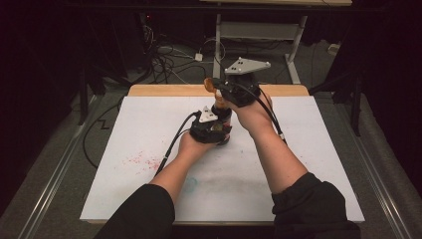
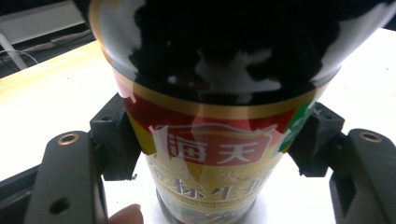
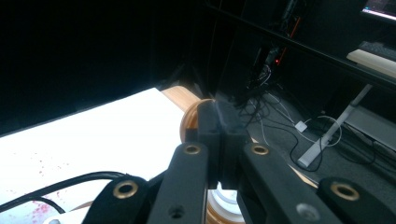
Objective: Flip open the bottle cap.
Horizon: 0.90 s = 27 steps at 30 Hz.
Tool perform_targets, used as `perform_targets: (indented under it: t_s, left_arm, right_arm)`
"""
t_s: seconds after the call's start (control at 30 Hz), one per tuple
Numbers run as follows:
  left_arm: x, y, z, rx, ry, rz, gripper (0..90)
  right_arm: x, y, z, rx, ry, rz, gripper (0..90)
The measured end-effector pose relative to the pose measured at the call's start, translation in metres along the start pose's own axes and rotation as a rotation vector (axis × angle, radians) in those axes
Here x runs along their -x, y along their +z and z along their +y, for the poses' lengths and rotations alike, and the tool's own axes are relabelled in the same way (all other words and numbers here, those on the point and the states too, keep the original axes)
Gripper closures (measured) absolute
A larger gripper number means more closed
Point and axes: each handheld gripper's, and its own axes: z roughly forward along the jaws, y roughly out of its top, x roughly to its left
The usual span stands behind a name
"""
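Note:
A dark soy sauce bottle (image 1: 222, 118) with a red and gold label (image 2: 210, 154) stands upright on the white table cover (image 1: 149, 129). My left gripper (image 1: 213, 128) is shut on the bottle's body, one pad (image 2: 116, 140) pressed on each side. Above it, my right gripper (image 1: 222, 92) is shut on the bottle's orange flip cap (image 1: 209, 83). In the right gripper view the gripper (image 3: 219, 126) has its jaws pressed together, with the cap's edge (image 3: 188, 123) showing beside them and the white neck (image 3: 227, 195) below.
Red specks (image 1: 142, 160) and a bluish smudge (image 1: 190, 184) mark the cover near the front left. The wooden table edge (image 1: 169, 90) runs along the far side. Beyond it are floor cables (image 1: 164, 57) and a desk's legs (image 1: 293, 55).

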Motion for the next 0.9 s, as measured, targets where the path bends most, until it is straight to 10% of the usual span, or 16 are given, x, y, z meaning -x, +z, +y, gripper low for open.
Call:
perform_targets:
  t_s: [0.53, 0.9]
  left_arm:
    - [-0.001, 0.0, 0.001, 0.001, -0.012, -0.001, 27.8]
    - [-0.006, -0.006, 0.004, -0.038, -0.056, -0.019, 5.0]
  right_arm:
    - [0.023, -0.023, -0.028, 0.004, 0.054, -0.046, 90.0]
    - [0.03, -0.027, -0.041, 0.05, 0.1, -0.022, 19.6]
